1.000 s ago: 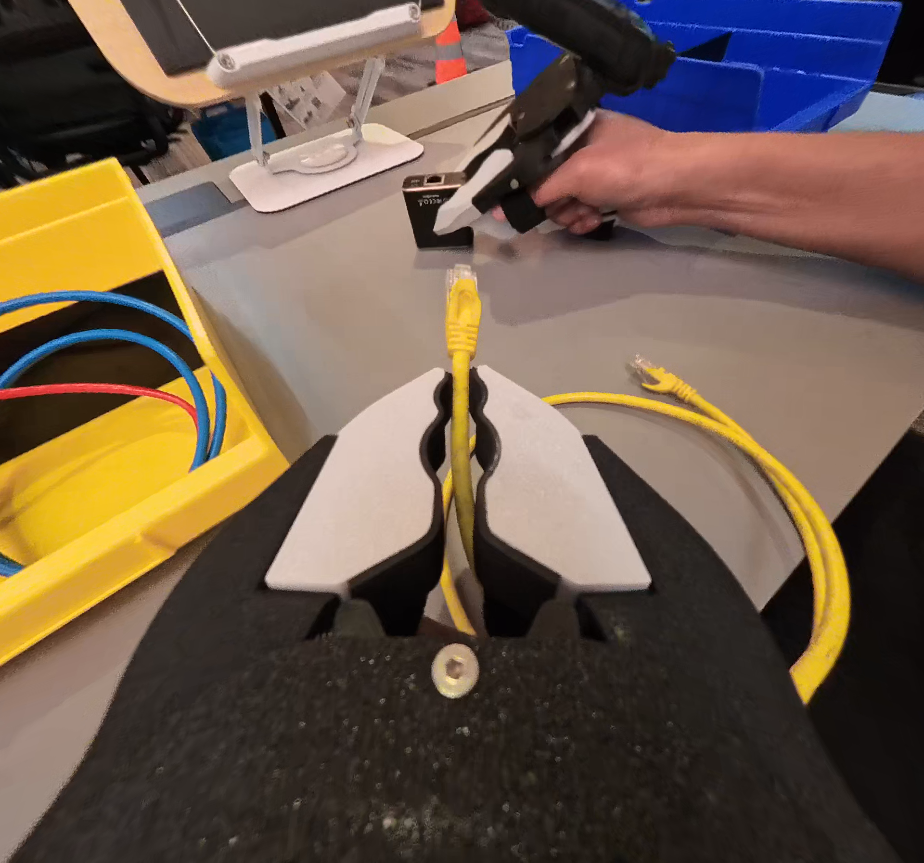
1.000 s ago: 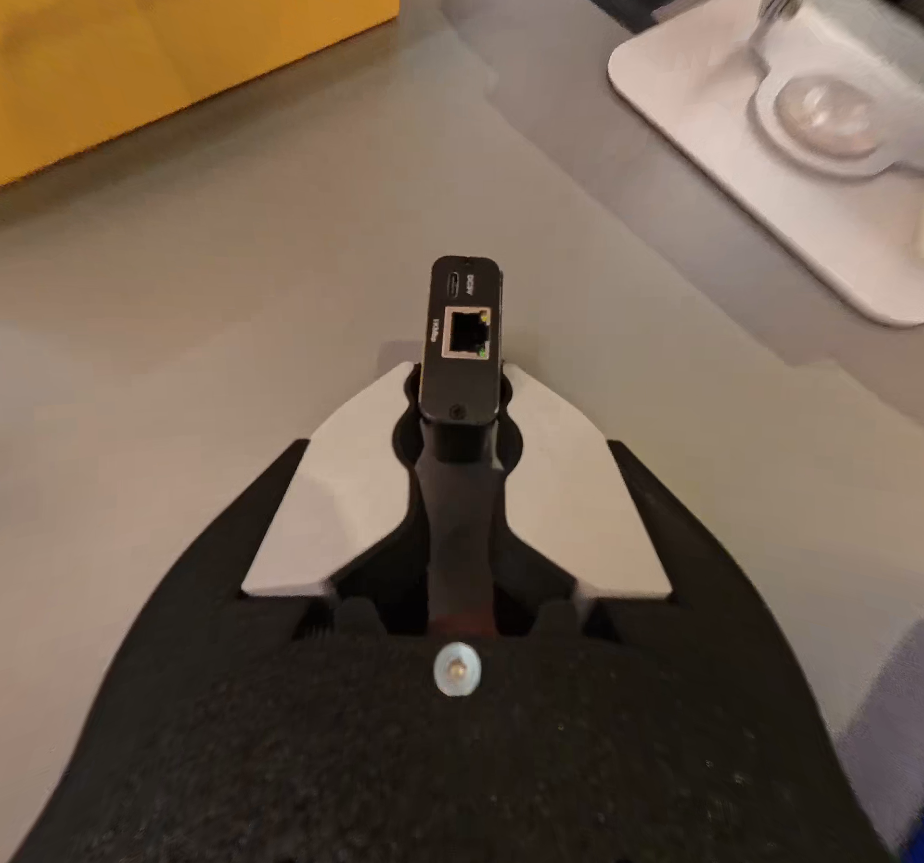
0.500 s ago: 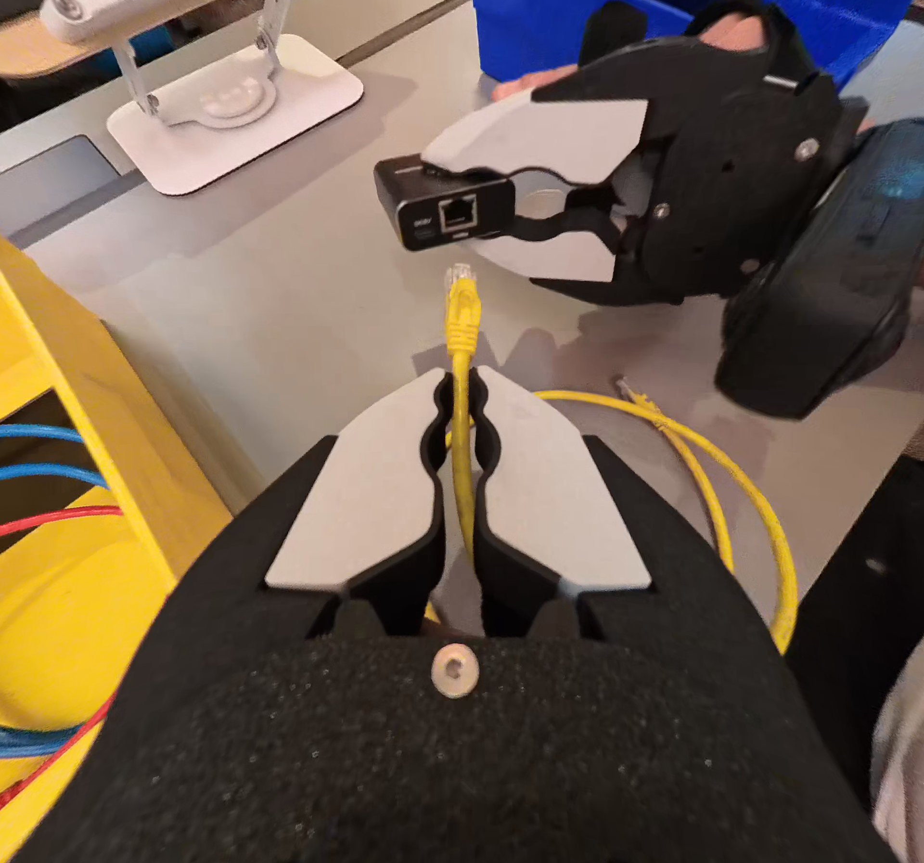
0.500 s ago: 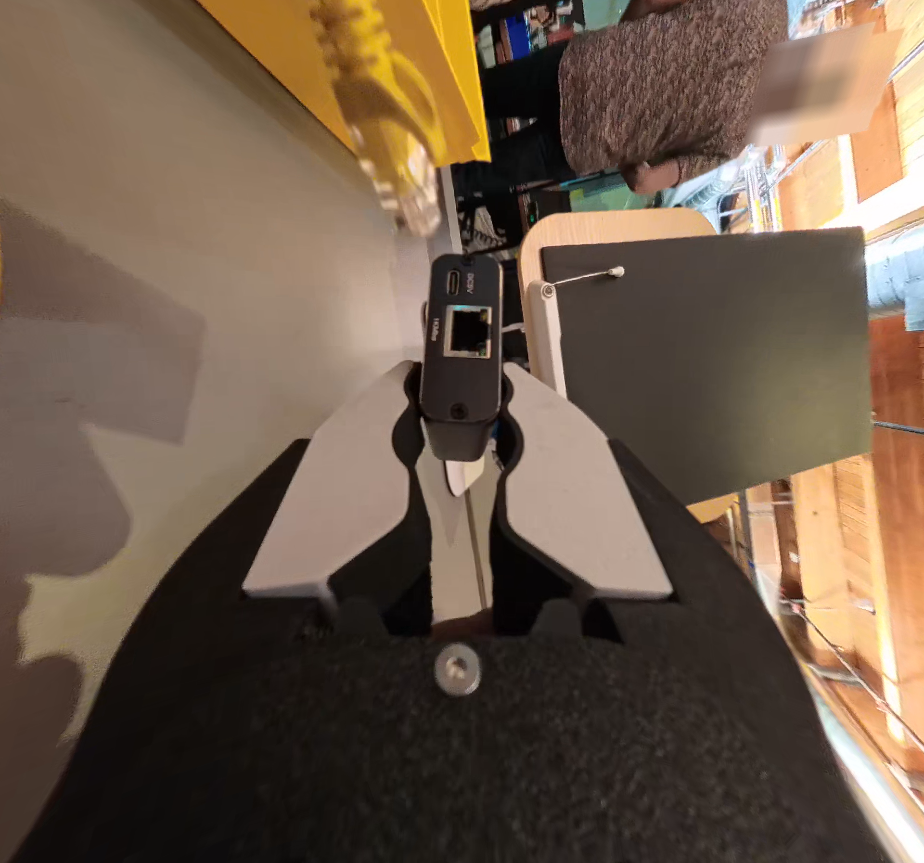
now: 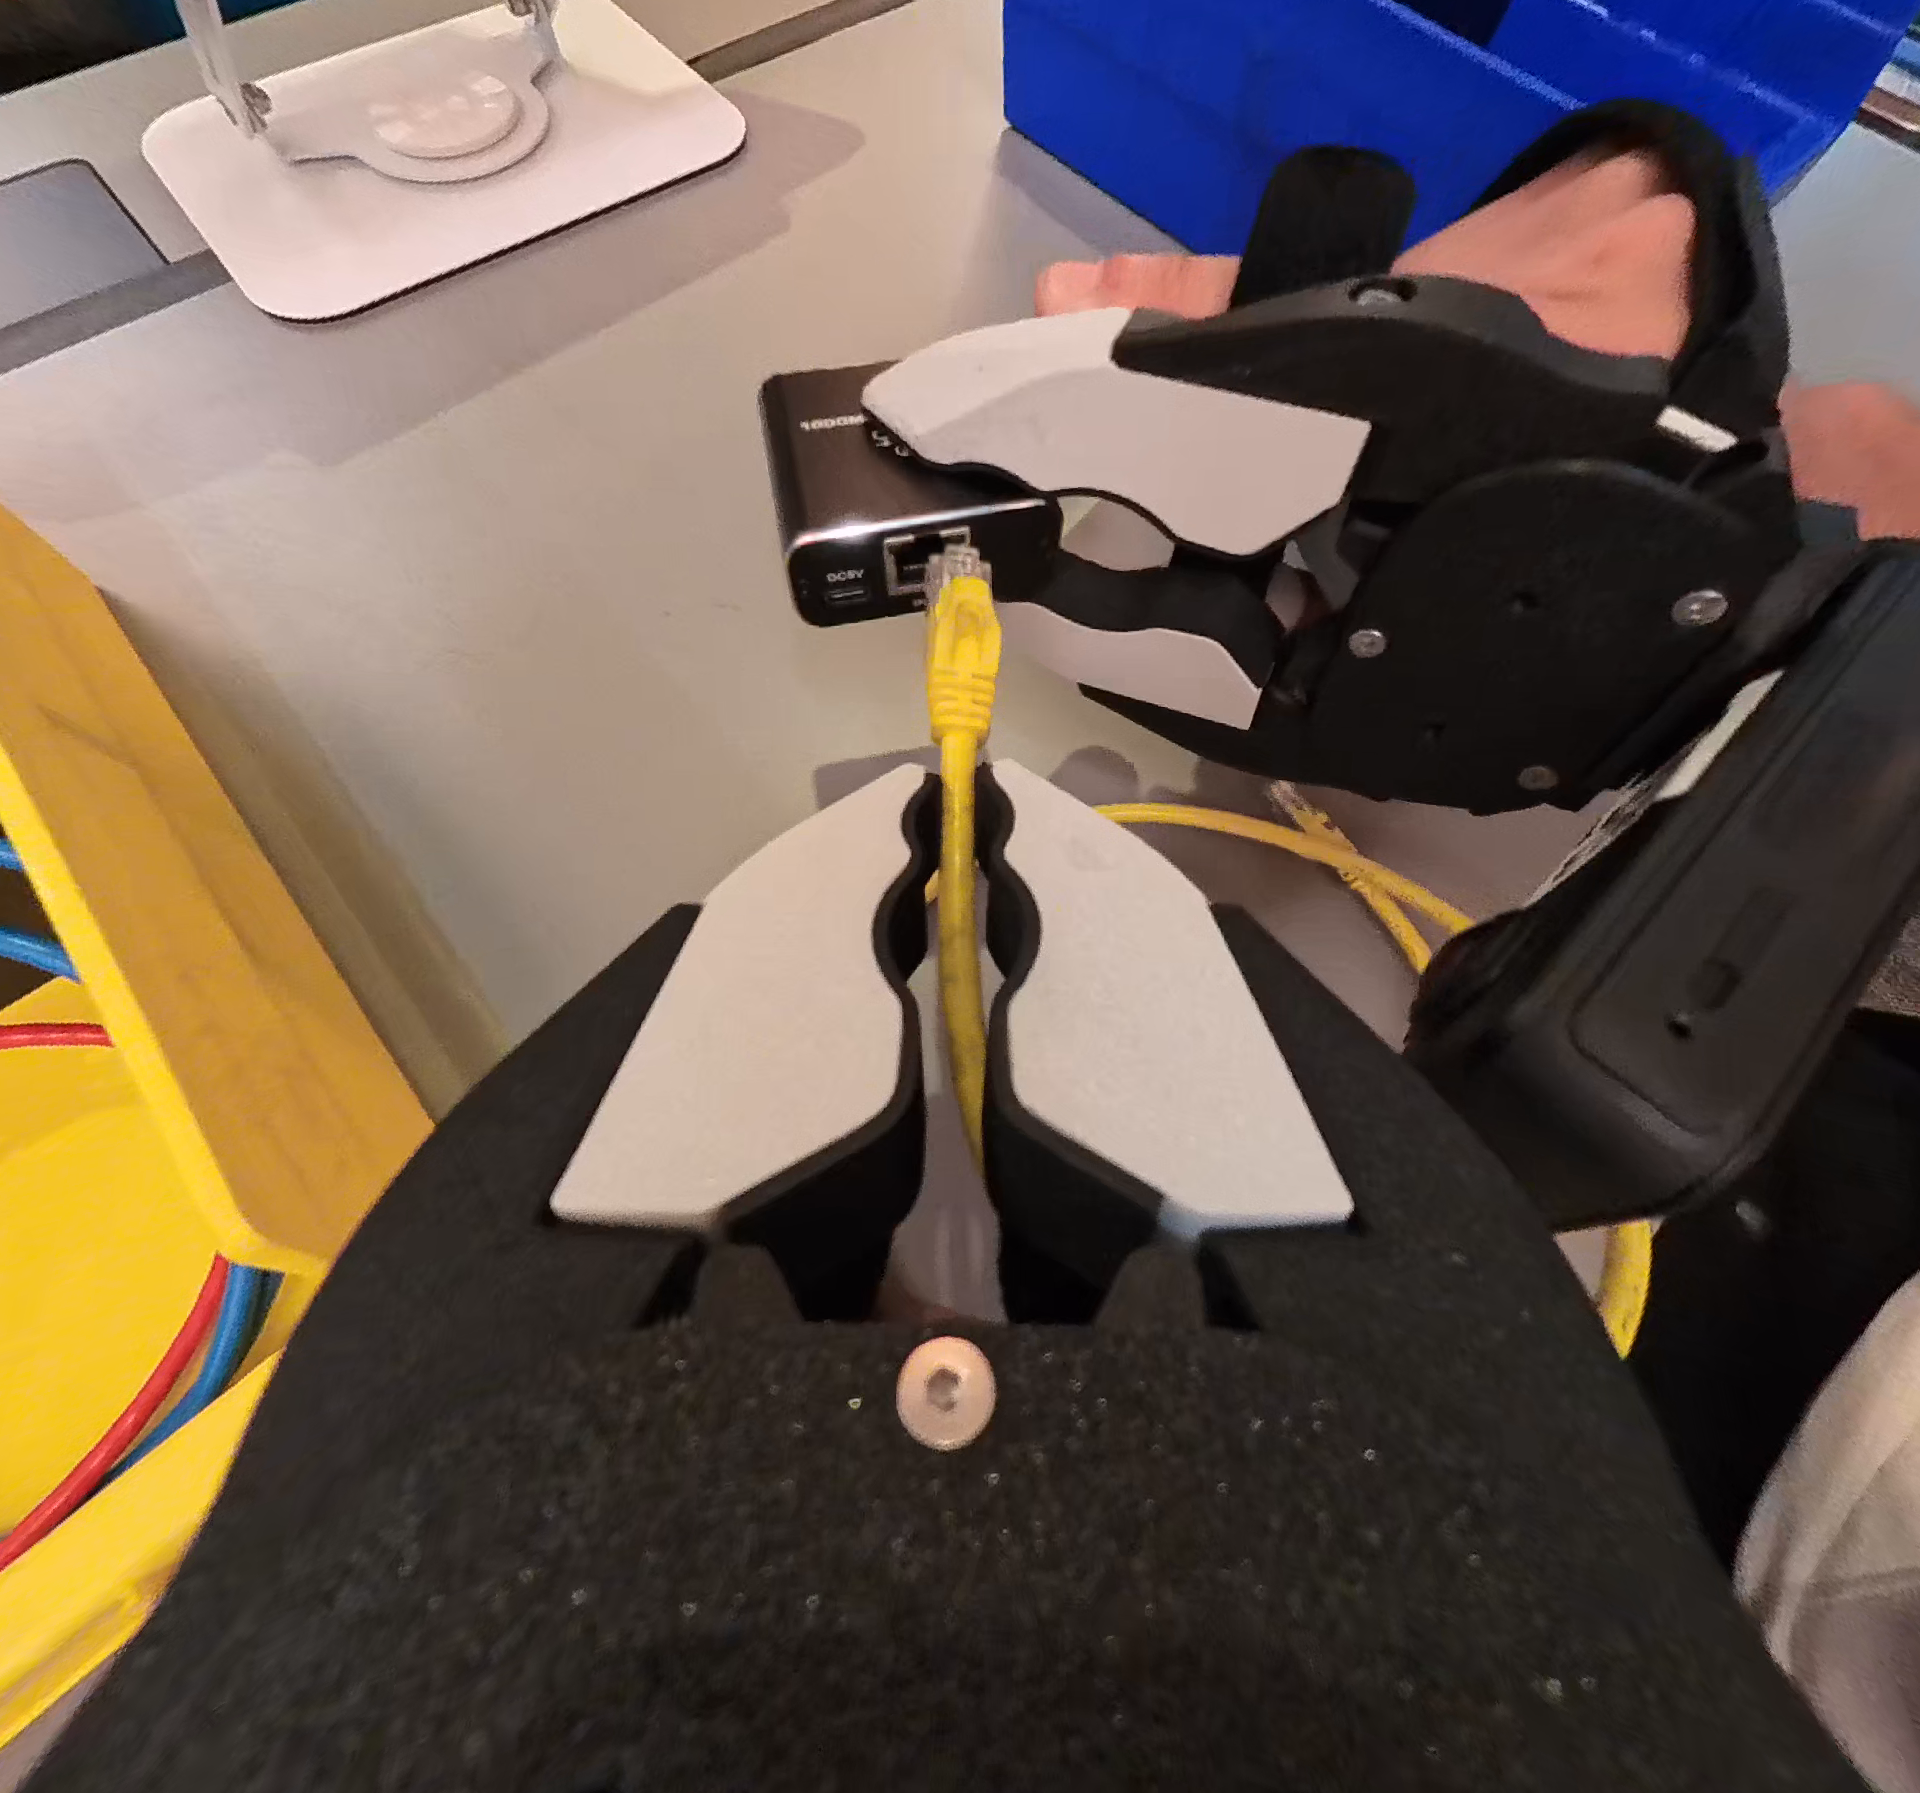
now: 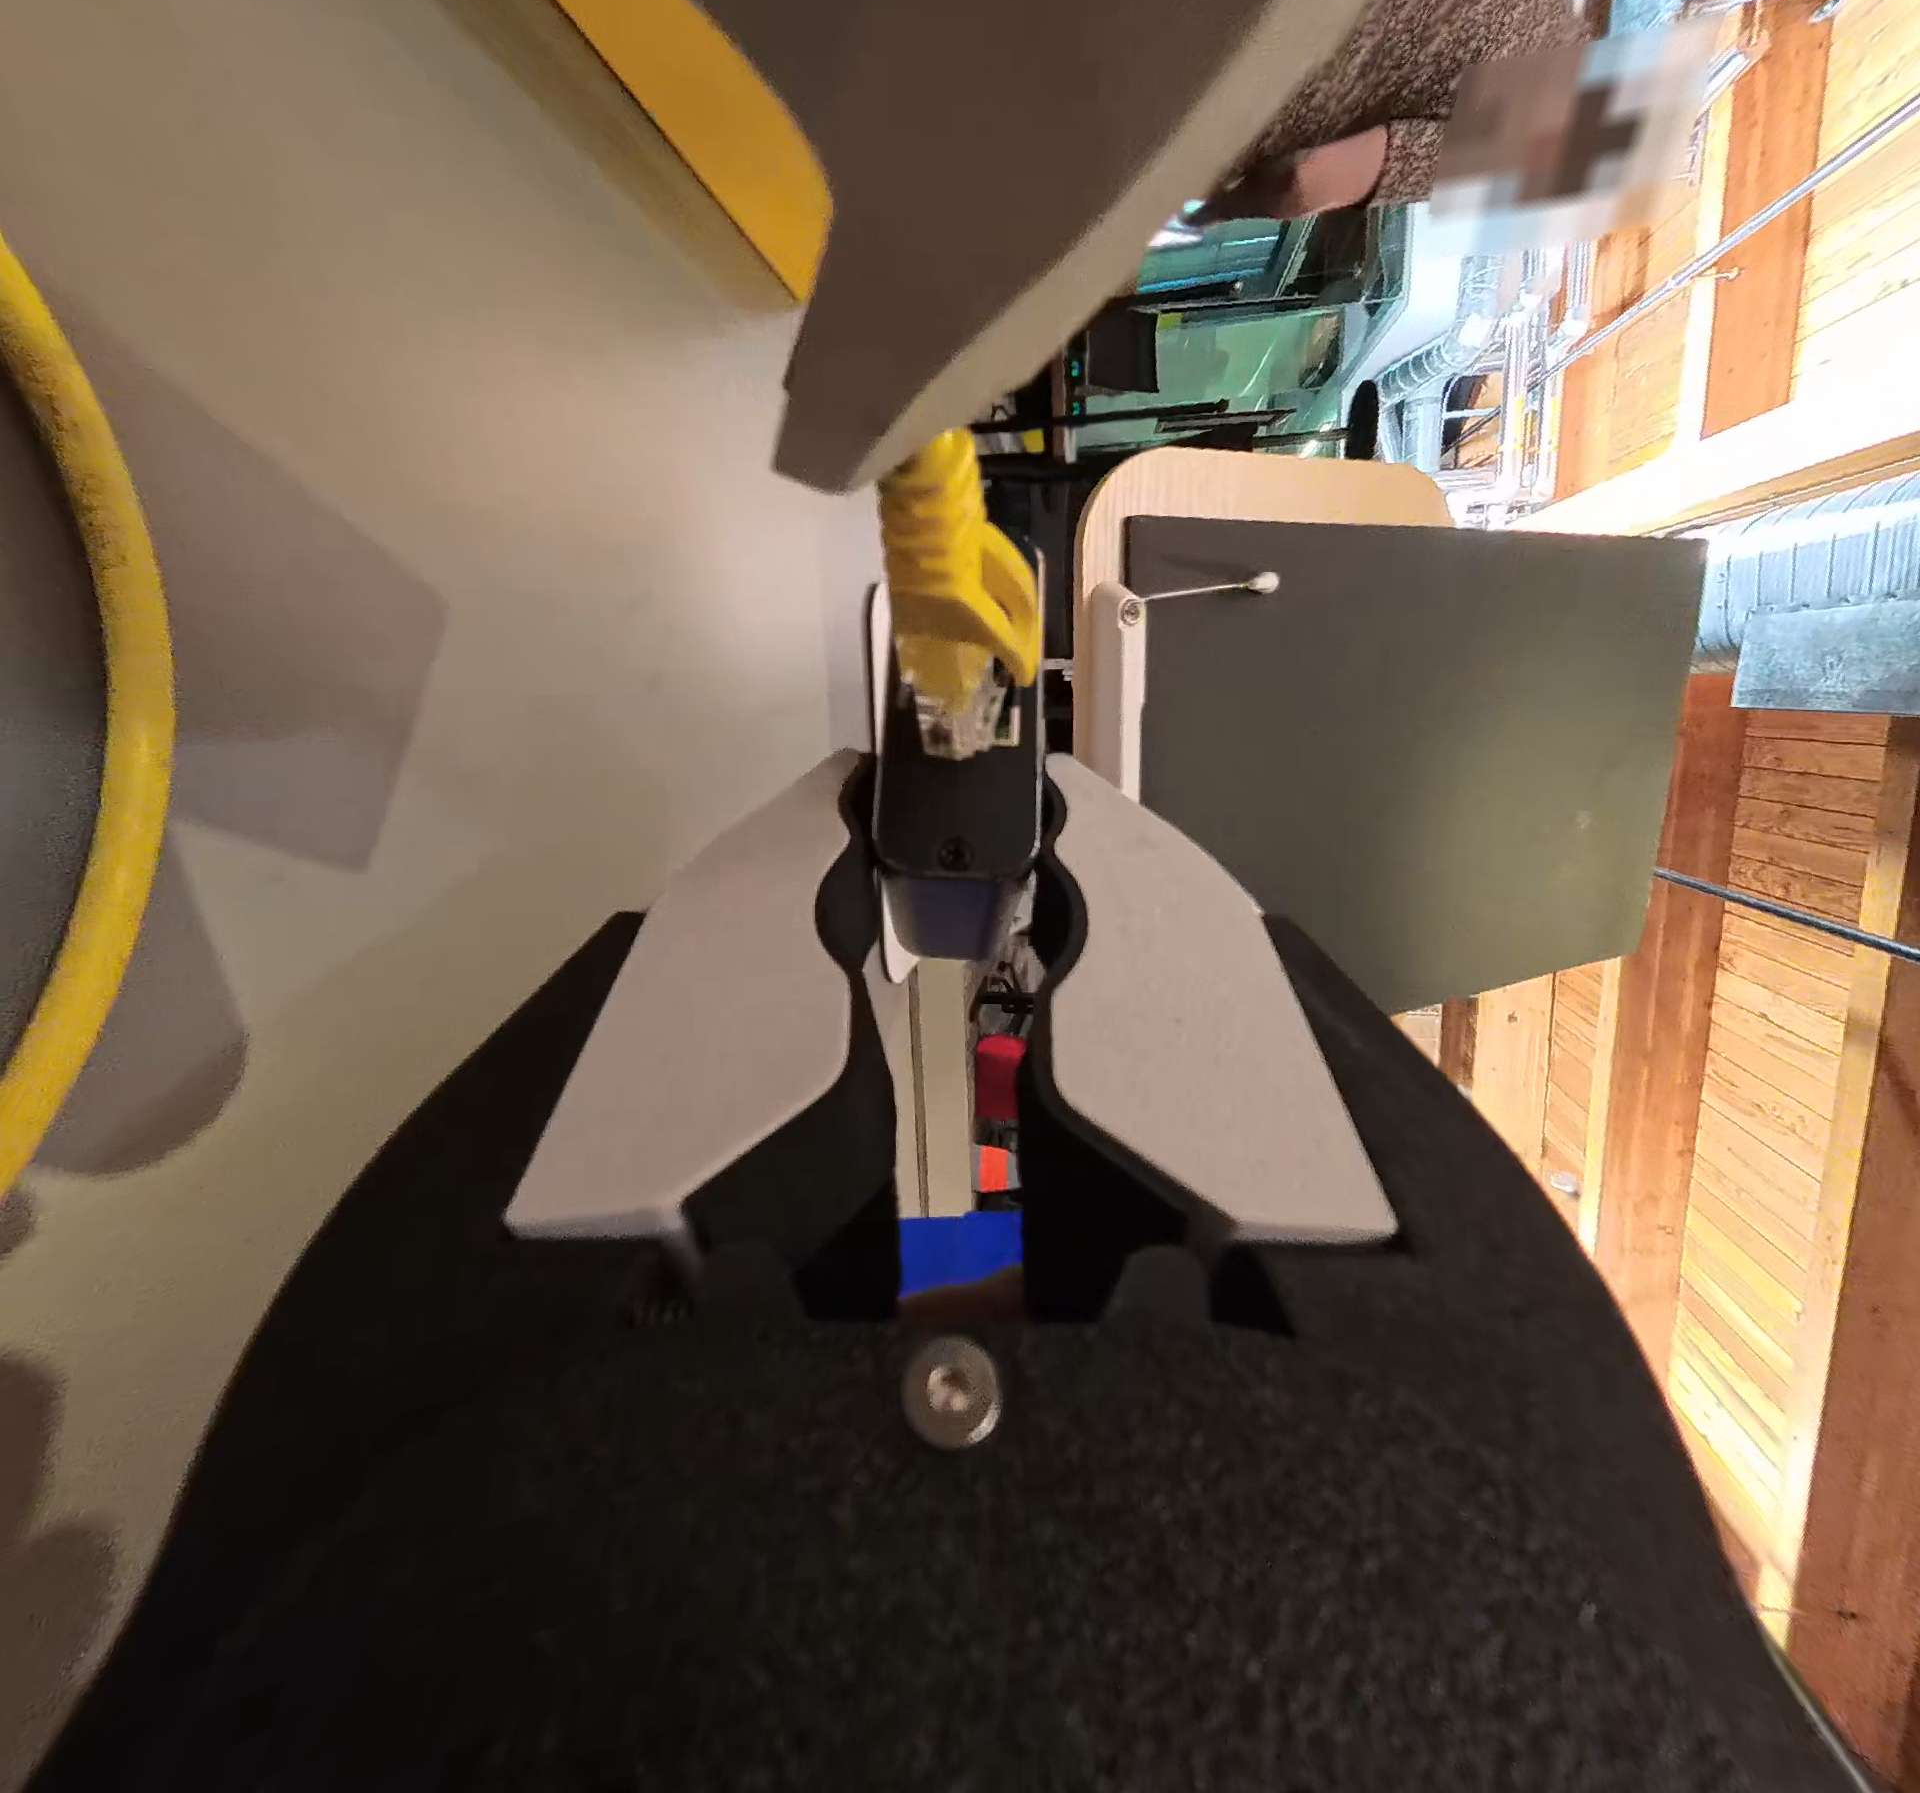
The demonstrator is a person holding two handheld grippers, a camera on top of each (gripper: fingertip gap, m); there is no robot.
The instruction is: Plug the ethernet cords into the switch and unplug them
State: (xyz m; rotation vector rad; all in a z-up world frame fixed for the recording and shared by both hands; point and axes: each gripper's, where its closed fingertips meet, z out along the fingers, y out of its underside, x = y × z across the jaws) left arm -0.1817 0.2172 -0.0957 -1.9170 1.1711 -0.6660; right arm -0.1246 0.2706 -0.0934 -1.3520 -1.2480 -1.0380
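At the left edge of the left wrist view sits a yellow bin (image 5: 156, 912) with blue cords (image 5: 223, 1348) and a red cord (image 5: 114, 1431) coiled inside. Far behind it a white stand base (image 5: 447, 154) rests on the grey counter (image 5: 520, 600). In the middle, the left tool (image 5: 957, 787) is clamped narrow on the yellow ethernet cord (image 5: 961, 912), whose plug (image 5: 964, 642) sticks out past the fingertips and touches the port on the near face of the black switch (image 5: 831, 455); whether the plug is seated cannot be told. Right of that, the right tool (image 5: 894, 496) grips the switch between upper and lower fingers, a hand (image 5: 1558, 257) behind it. The cord's slack and its other plug (image 5: 1309, 818) lie on the counter under that tool. Far right stands a blue bin (image 5: 1455, 29).

The right wrist view is rolled sideways. It shows the right tool (image 6: 956, 777) closed on the switch (image 6: 956, 808), with the plug (image 6: 961, 704) at the port and the left tool's grey finger (image 6: 1039, 133) covering the cord above it. Only this view shows a dark panel on a pale board (image 6: 1403, 756) and a person (image 6: 1455, 60) beyond.
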